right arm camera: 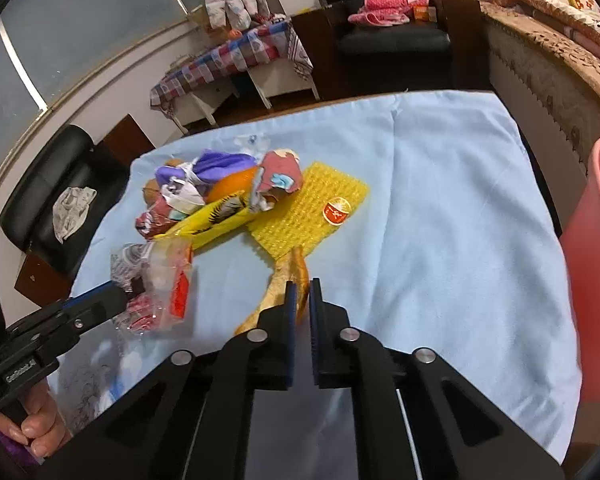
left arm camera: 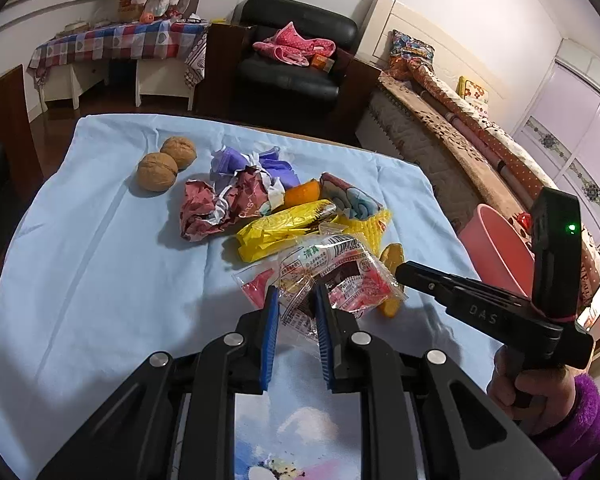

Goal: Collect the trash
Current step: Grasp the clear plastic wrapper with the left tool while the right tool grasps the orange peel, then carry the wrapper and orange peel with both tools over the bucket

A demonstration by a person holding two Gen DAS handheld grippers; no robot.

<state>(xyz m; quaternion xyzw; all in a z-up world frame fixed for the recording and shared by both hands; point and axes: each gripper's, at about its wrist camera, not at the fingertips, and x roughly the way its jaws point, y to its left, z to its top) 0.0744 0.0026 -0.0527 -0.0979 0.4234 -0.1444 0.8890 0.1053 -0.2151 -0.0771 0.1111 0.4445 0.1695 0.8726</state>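
Left wrist view: the left gripper (left arm camera: 296, 300) is seen with its blue pads set either side of a clear snack wrapper (left arm camera: 324, 276) printed in red and green, at the near edge of the trash heap on the pale blue cloth (left arm camera: 100, 264). The gap between the pads is narrow and the film lies between them, so the wrapper is judged to be pinched, though firm contact on both sides cannot be confirmed. For a clean pick, the crinkled film should be gripped well inside its edge and lifted straight up, so that nothing is dragged from the heap, then carried right to the pink bin (left arm camera: 496, 248) beside the table.

In the right wrist view, the right gripper (right arm camera: 303, 292) is held almost closed, with only a thin slit between its pads; the banana peel (right arm camera: 284, 284) lies just beyond the tips, and whether it is caught cannot be told.

Counted on the cloth: two walnuts (left arm camera: 166, 162) at the far left, one crumpled red paper (left arm camera: 216, 208), one purple wrapper (left arm camera: 252, 162), one yellow packet (left arm camera: 280, 232), one orange piece (left arm camera: 302, 194), one yellow mesh sheet (right arm camera: 312, 212) with a red sticker, one peel and one clear wrapper.
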